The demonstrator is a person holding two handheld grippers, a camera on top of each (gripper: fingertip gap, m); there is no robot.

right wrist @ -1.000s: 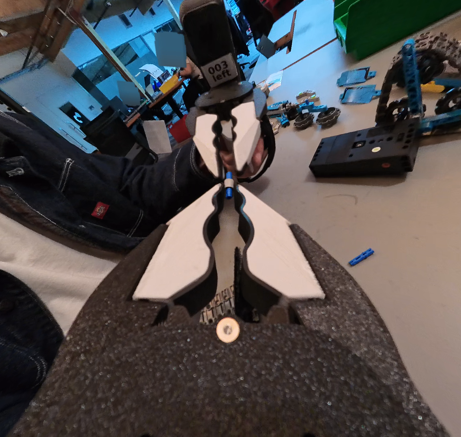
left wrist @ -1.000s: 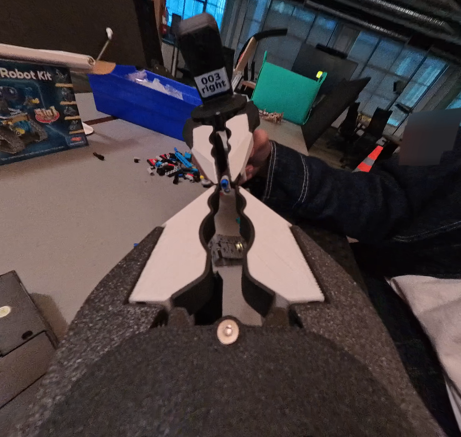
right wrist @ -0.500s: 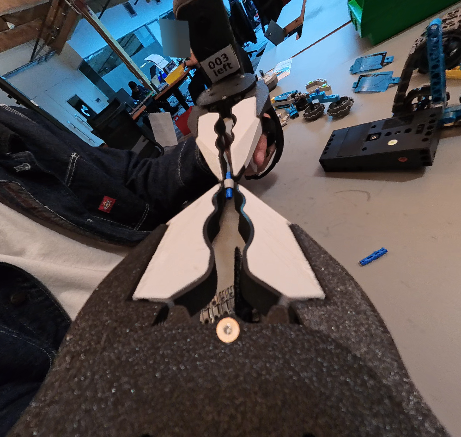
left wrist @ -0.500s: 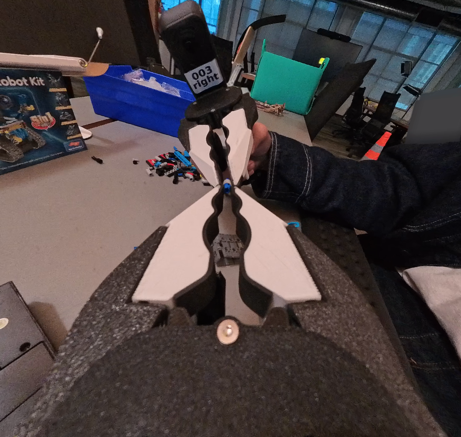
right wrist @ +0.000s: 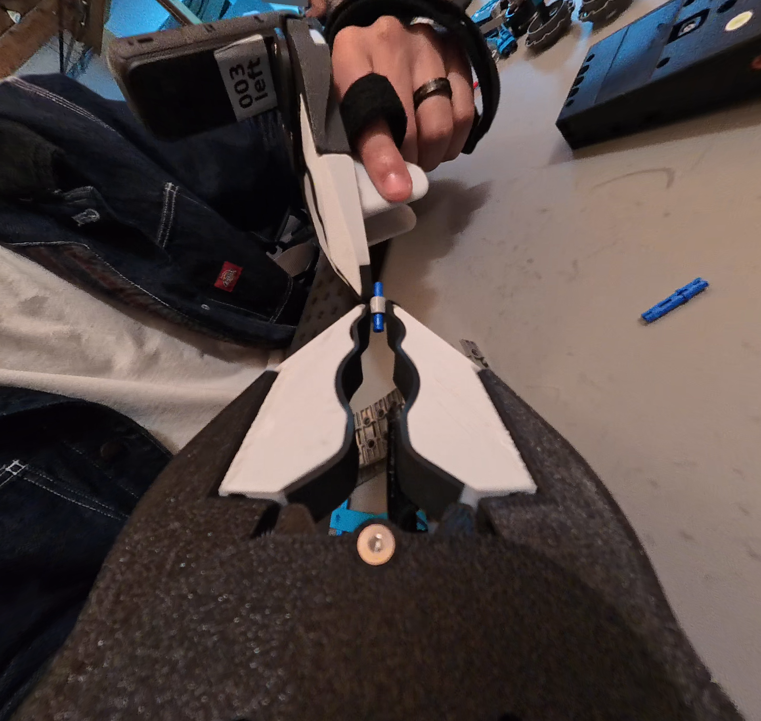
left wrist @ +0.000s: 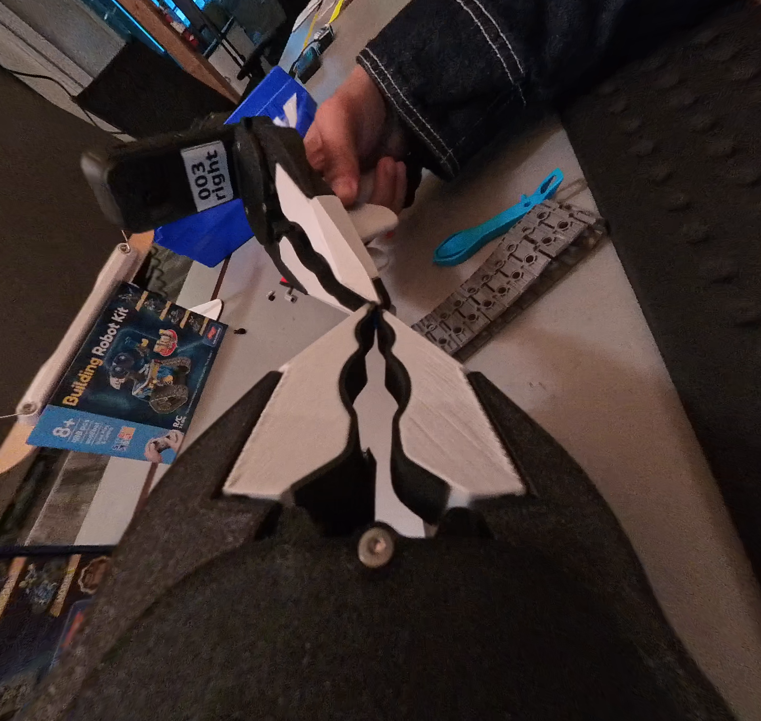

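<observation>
My right gripper (right wrist: 377, 310) is shut on a small blue pin with a grey sleeve (right wrist: 377, 305); the pads press on the sleeve and the pin's ends stick out both ways. My left gripper (left wrist: 375, 319) is shut, tip to tip with the right gripper (left wrist: 372, 298). A sliver of blue (left wrist: 374, 322) shows between its pads. In the right wrist view the left gripper (right wrist: 363, 283) comes in from above, turned on its side, its tips beside the pin's far end. I cannot tell whether it pinches that end.
A grey track strip (left wrist: 514, 273) and a light blue tool (left wrist: 494, 227) lie on the table (left wrist: 556, 392) by a black studded mat (left wrist: 679, 166). A blue bin (left wrist: 271, 100) and a kit box (left wrist: 131, 376) are at the left. A black block (right wrist: 667, 54) and a loose blue pin (right wrist: 675, 299) lie at the right. Less than 4 cm separates the two grippers' tips.
The left jaws have closed from a small gap to shut. Both views have rolled about a quarter turn. The right gripper has kept its hold on the pin.
</observation>
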